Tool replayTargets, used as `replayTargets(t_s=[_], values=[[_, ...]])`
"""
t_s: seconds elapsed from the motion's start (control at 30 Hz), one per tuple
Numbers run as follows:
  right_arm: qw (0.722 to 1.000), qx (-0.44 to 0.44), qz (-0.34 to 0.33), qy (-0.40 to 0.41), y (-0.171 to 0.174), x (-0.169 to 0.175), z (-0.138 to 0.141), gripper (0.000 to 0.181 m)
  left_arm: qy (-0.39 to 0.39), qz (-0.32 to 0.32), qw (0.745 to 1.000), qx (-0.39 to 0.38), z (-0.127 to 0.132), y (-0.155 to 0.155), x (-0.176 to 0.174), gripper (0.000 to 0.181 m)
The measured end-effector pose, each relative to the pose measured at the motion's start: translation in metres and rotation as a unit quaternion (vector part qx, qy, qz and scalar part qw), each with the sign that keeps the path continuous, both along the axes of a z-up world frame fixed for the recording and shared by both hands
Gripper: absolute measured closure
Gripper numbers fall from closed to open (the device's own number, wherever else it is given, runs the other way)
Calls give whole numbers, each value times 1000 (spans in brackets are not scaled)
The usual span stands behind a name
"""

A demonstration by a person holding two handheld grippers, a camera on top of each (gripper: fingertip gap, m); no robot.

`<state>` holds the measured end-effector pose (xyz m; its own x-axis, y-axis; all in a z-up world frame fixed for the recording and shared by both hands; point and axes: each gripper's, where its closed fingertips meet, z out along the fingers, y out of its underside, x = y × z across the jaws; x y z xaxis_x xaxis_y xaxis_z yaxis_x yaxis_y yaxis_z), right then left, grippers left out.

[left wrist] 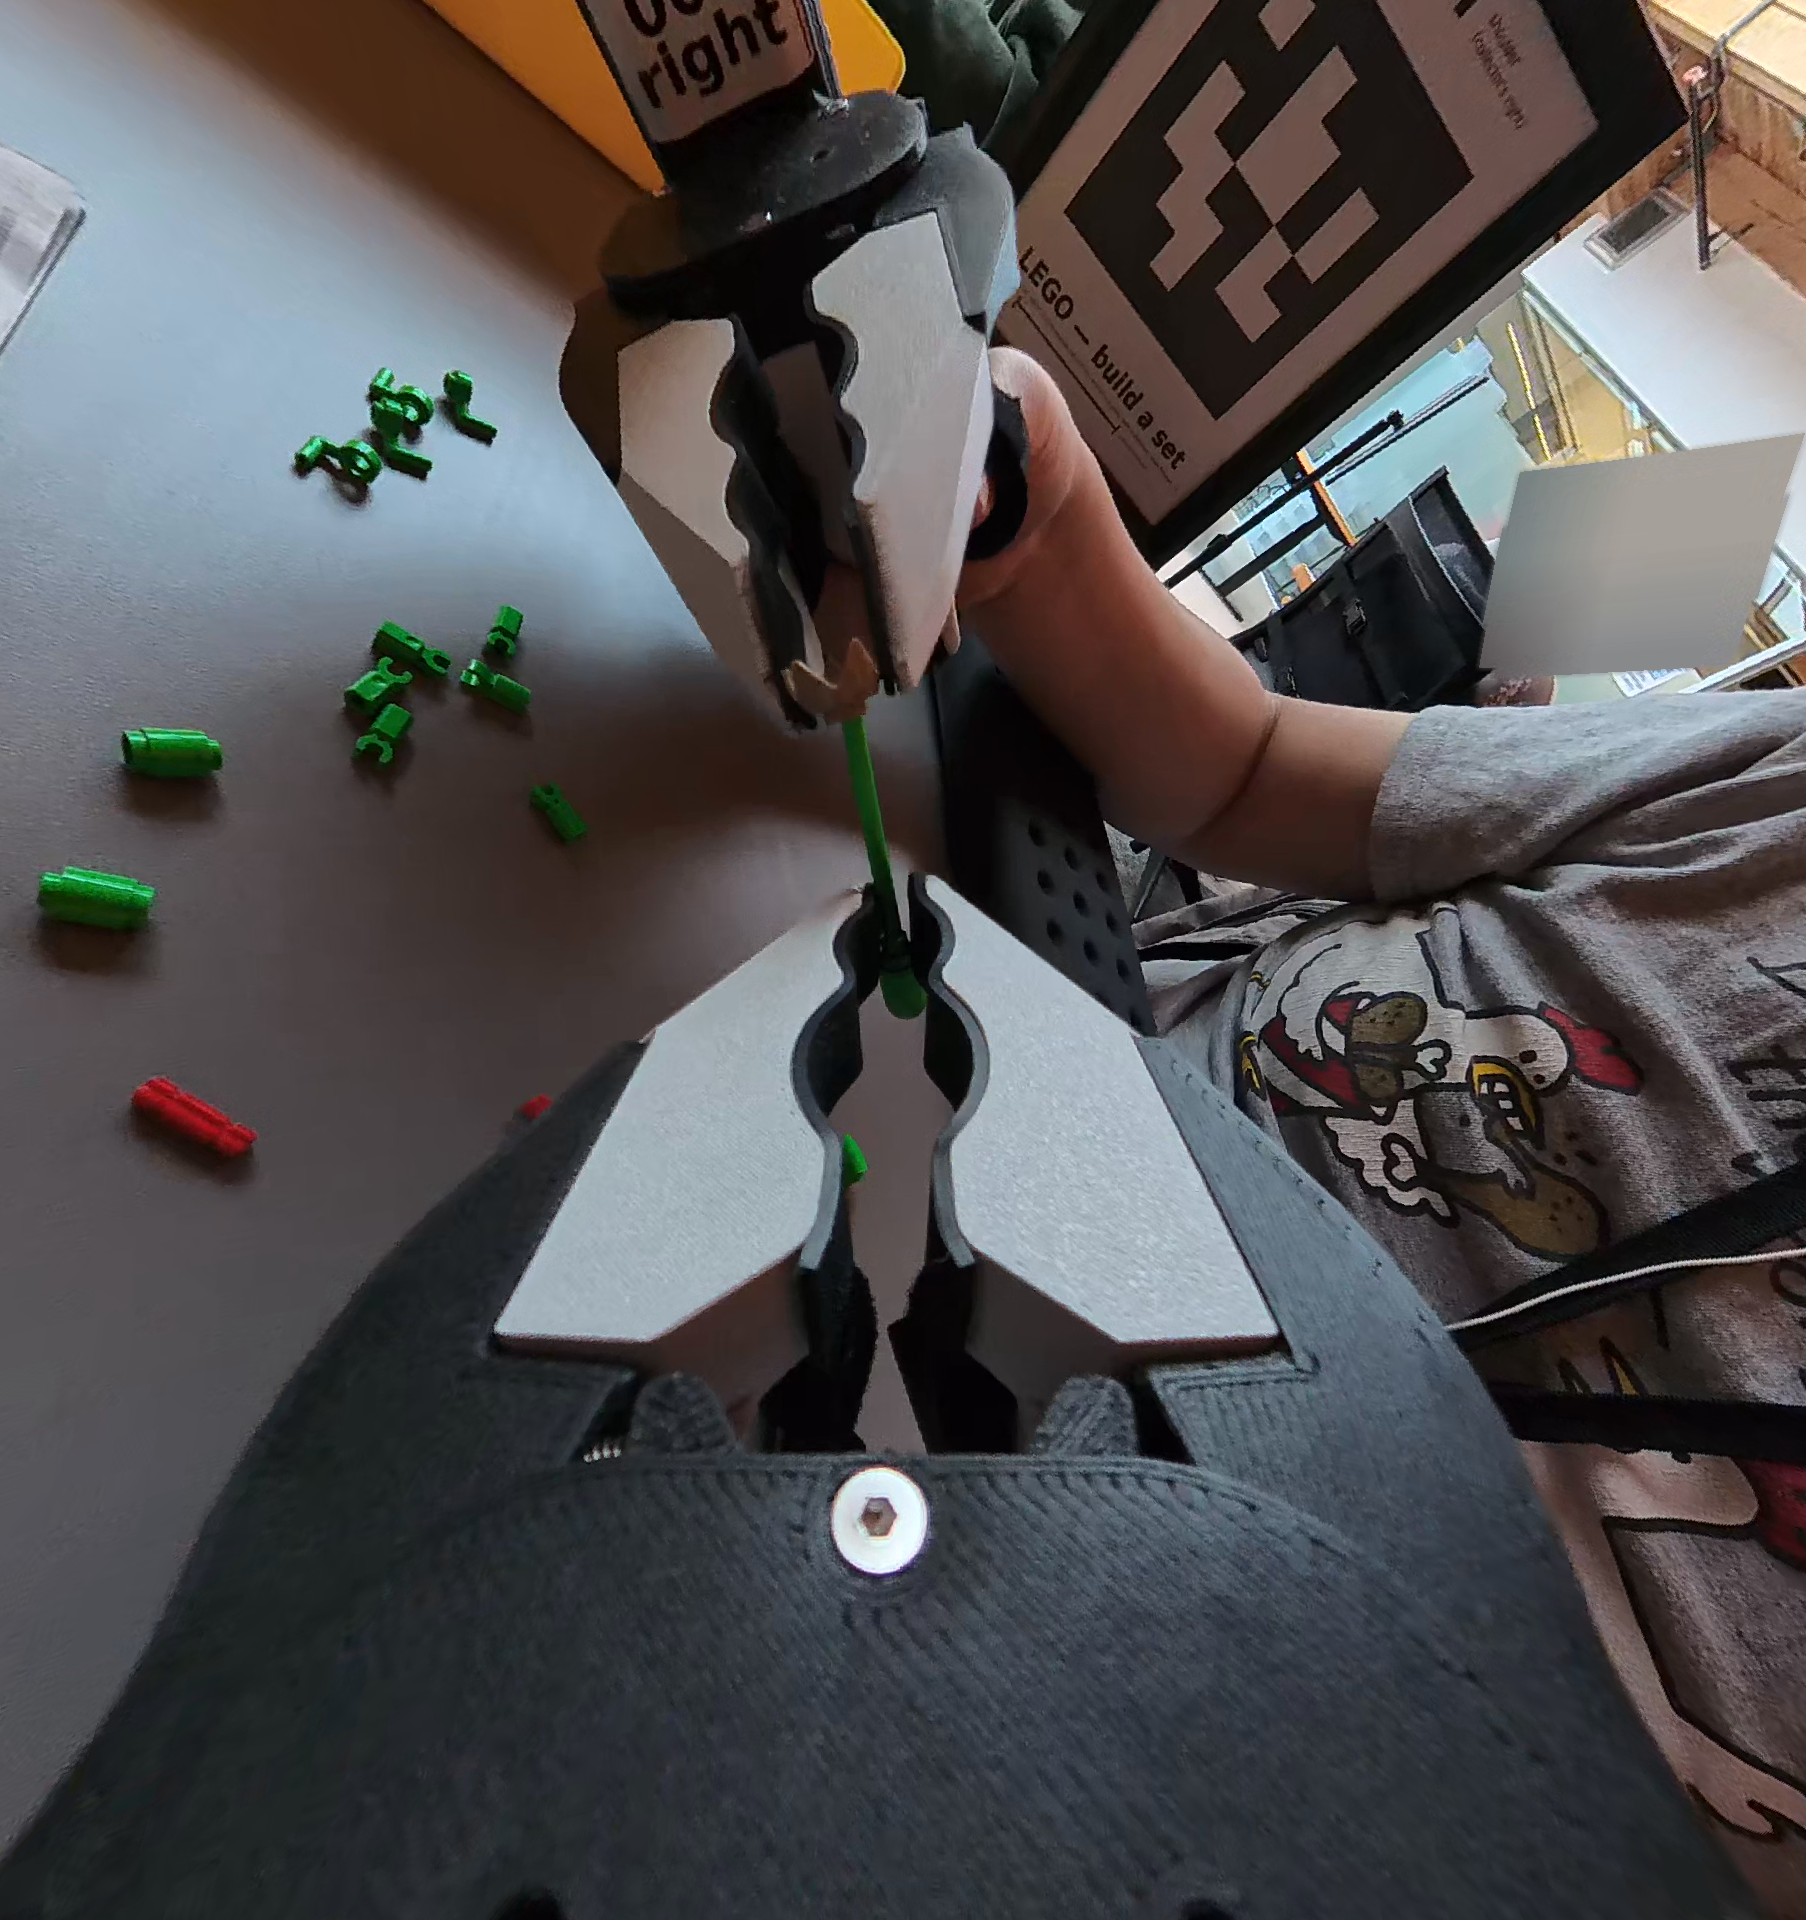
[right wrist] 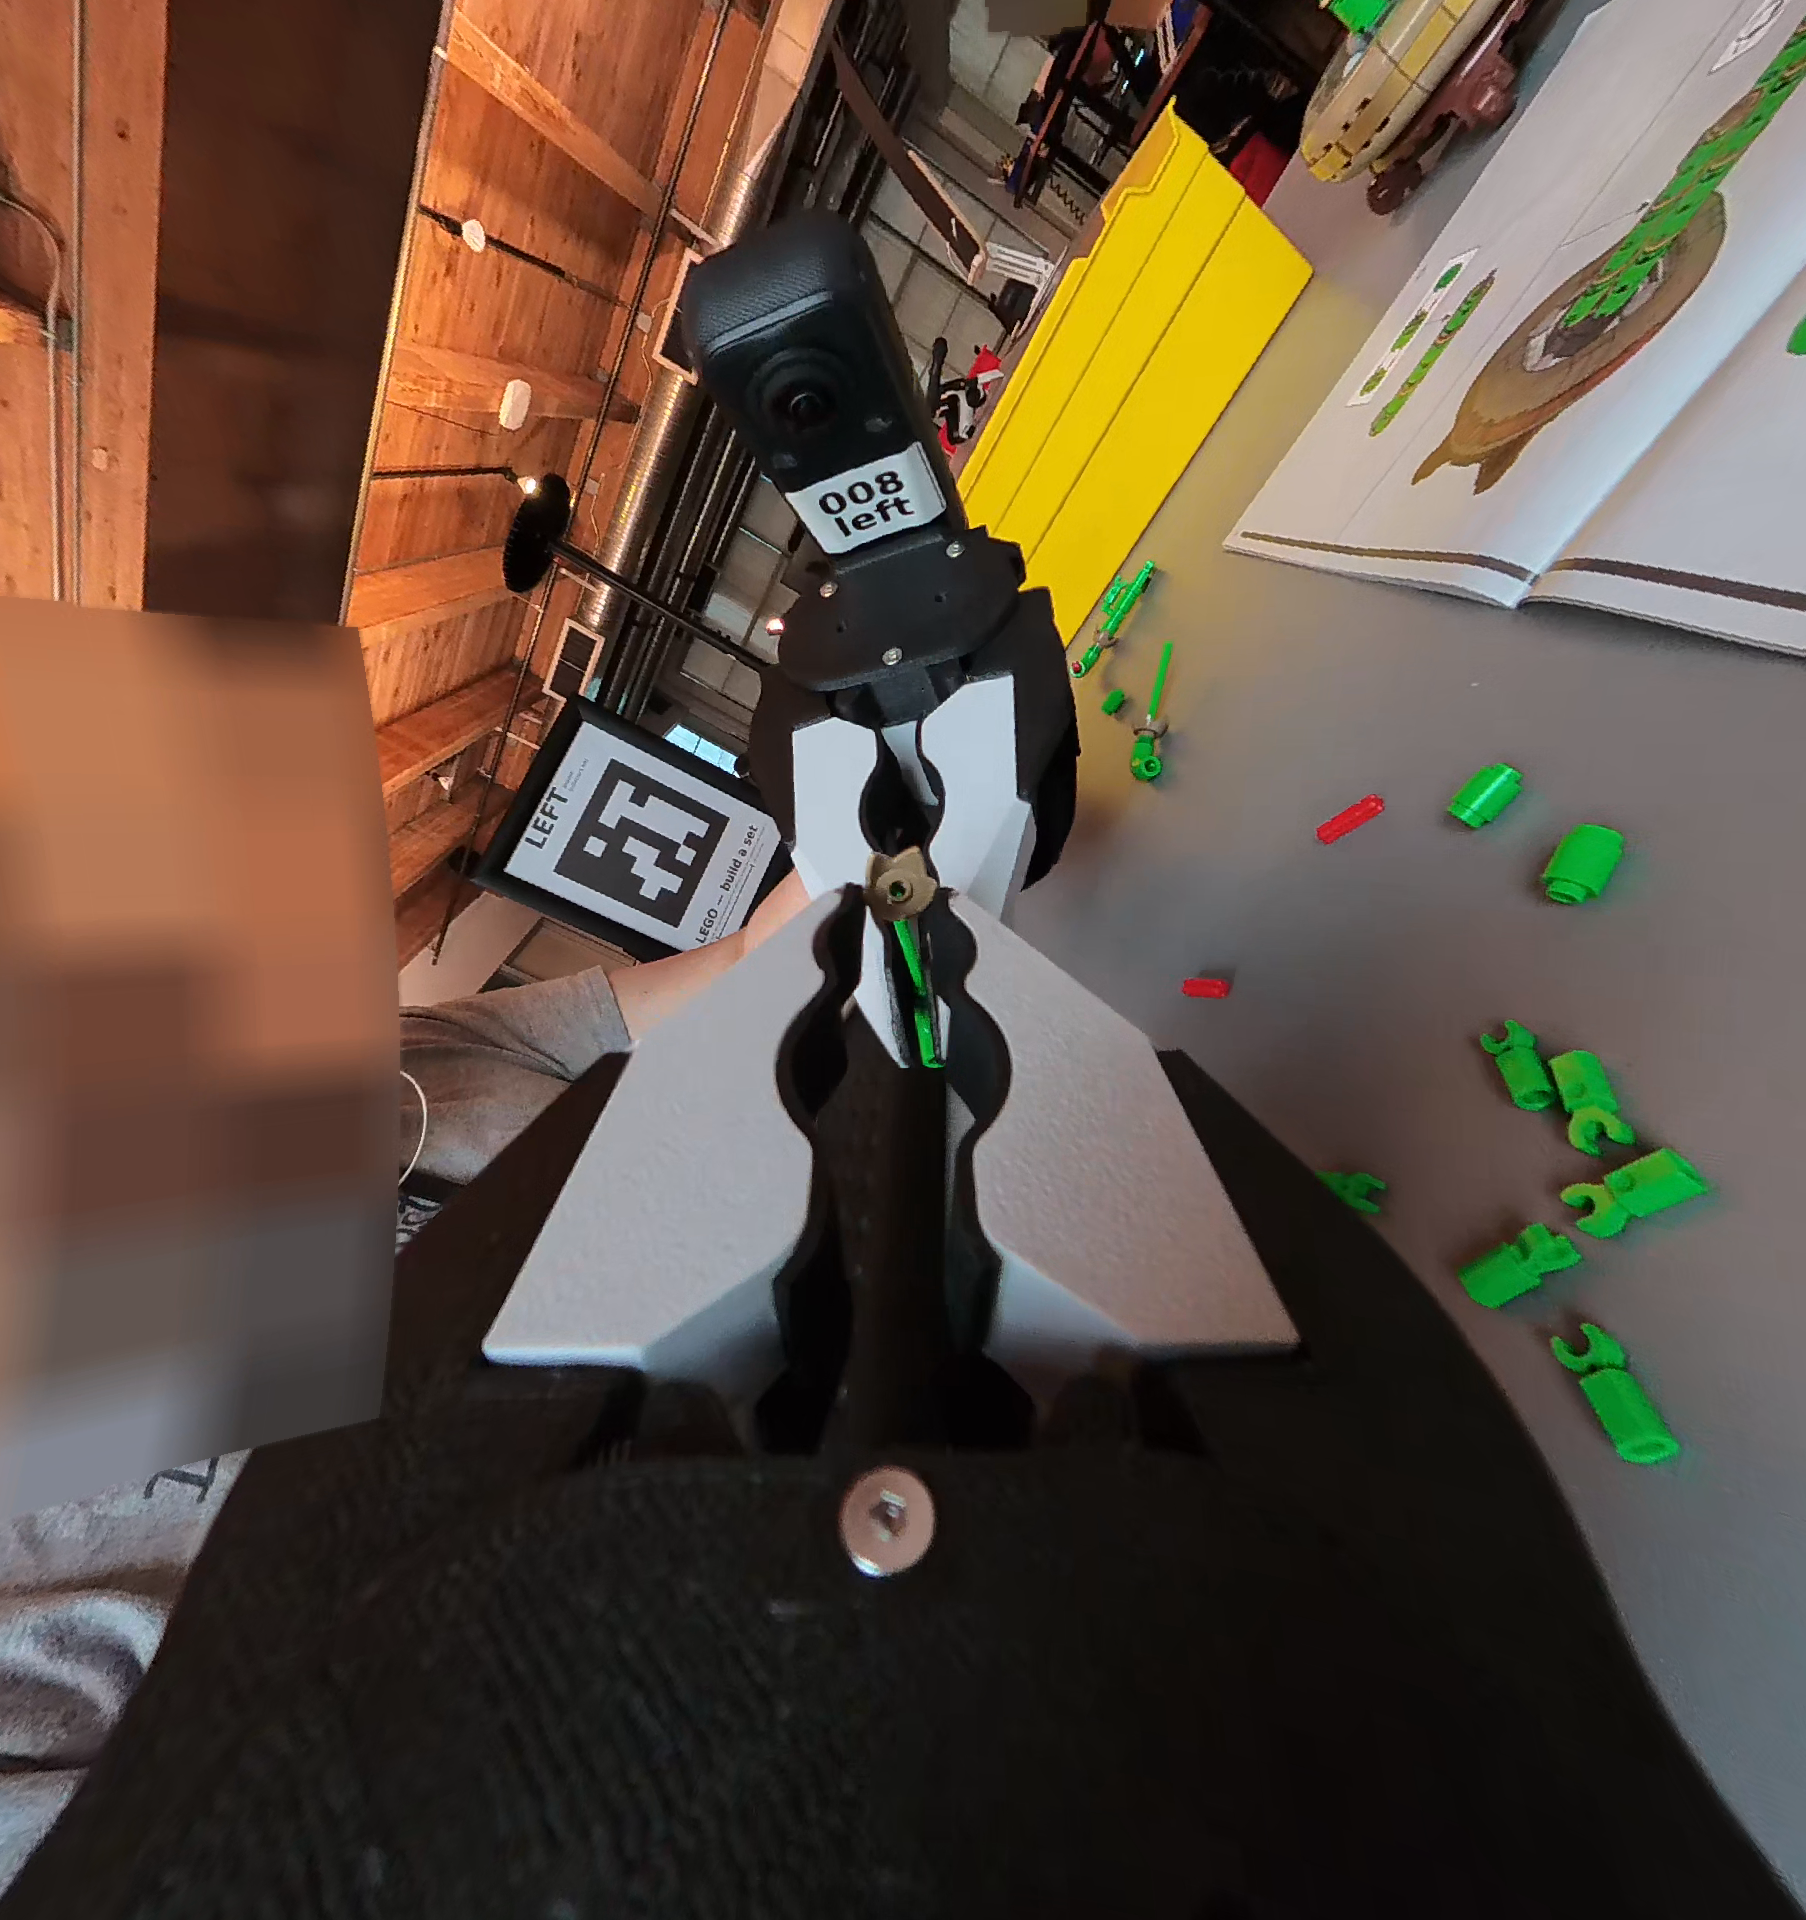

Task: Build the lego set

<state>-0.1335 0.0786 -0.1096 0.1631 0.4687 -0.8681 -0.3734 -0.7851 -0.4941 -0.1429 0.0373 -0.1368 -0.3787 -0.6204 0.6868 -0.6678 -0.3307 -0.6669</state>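
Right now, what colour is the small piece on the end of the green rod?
Tan, shown best in the right wrist view.

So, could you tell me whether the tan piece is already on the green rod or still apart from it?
On it. The tan piece sits at the tip of the green rod, pinched by the right gripper; the left gripper clamps the rod's other end.

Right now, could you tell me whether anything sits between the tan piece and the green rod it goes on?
Nothing visible does. The right gripper holds the tan piece at the top of the green rod, which the left gripper pinches lower down.
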Motion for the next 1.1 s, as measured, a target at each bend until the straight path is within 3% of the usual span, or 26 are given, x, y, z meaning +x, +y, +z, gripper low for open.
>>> replayTargets(t_s=[0.5,0.73,1.1], values=[[990,1,78,-116,-24,-14,-32,172,96,-68,993,23,-35,-16,-19,179],[991,-22,83,-98,-26,-17,-46,173,110,-87,990,33,-44,-18,-24,180],[994,-6,64,-91,-21,-16,-43,173,102,-78,991,28,-39,-11,-24,180]])
